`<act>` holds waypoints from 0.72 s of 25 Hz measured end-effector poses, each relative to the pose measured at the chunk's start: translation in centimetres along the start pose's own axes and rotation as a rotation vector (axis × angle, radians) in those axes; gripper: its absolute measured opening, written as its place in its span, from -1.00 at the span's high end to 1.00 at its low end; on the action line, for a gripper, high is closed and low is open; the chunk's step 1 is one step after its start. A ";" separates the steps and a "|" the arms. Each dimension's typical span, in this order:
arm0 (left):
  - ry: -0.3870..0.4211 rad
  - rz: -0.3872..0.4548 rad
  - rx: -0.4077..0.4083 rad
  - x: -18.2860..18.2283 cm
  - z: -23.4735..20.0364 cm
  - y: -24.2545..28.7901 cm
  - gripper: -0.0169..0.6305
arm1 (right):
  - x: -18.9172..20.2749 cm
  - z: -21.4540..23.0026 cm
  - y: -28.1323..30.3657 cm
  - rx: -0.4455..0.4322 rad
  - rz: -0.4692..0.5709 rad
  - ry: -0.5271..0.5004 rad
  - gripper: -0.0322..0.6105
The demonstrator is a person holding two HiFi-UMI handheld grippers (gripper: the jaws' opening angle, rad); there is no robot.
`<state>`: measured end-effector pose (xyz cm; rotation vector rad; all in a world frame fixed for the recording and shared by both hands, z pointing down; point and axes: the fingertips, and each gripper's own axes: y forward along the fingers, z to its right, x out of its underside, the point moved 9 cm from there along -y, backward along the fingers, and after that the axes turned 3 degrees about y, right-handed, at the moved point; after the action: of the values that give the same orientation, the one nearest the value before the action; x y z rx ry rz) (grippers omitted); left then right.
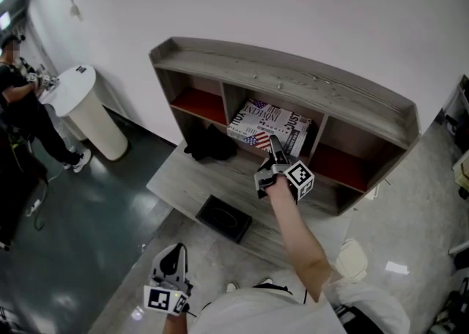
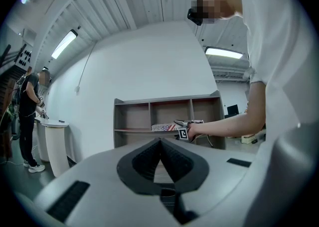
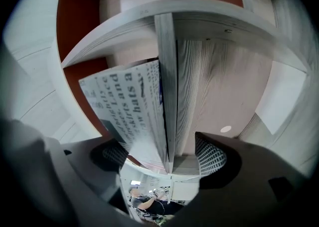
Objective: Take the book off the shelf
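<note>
A book (image 1: pixel 267 126) with a printed white cover and a flag pattern leans in the middle compartment of the grey wooden shelf (image 1: pixel 293 80). My right gripper (image 1: pixel 273 146) reaches into that compartment at the book's near edge. In the right gripper view the book (image 3: pixel 129 111) and the grey divider (image 3: pixel 167 71) both stand between the wide-open jaws of the right gripper (image 3: pixel 164 154), and neither pad presses on them. My left gripper (image 1: pixel 173 263) hangs low at the bottom left, away from the shelf. Its jaws (image 2: pixel 160 144) are shut on nothing.
A black box (image 1: pixel 223 217) lies on the grey board in front of the shelf. A black object (image 1: pixel 211 143) sits by the left compartment. A white round pedestal (image 1: pixel 88 109) and a person (image 1: pixel 22 105) stand far left. White items (image 1: pixel 352 259) lie on the floor at right.
</note>
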<state>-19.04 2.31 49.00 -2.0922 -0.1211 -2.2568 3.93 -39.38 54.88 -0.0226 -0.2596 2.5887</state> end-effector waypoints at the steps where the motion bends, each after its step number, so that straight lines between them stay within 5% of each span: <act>1: -0.001 0.000 0.002 0.0 -0.1 0.0 0.90 | 0.0 0.0 0.2 0.005 0.013 -0.003 -0.35; 18: -0.058 -0.013 0.024 1.6 -0.6 -0.4 0.90 | 0.5 -0.6 2.6 0.049 0.065 -0.019 -0.32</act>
<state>-19.77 2.62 50.57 -2.1516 -0.1644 -2.1917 2.19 -41.25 53.84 0.0119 -0.2057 2.6607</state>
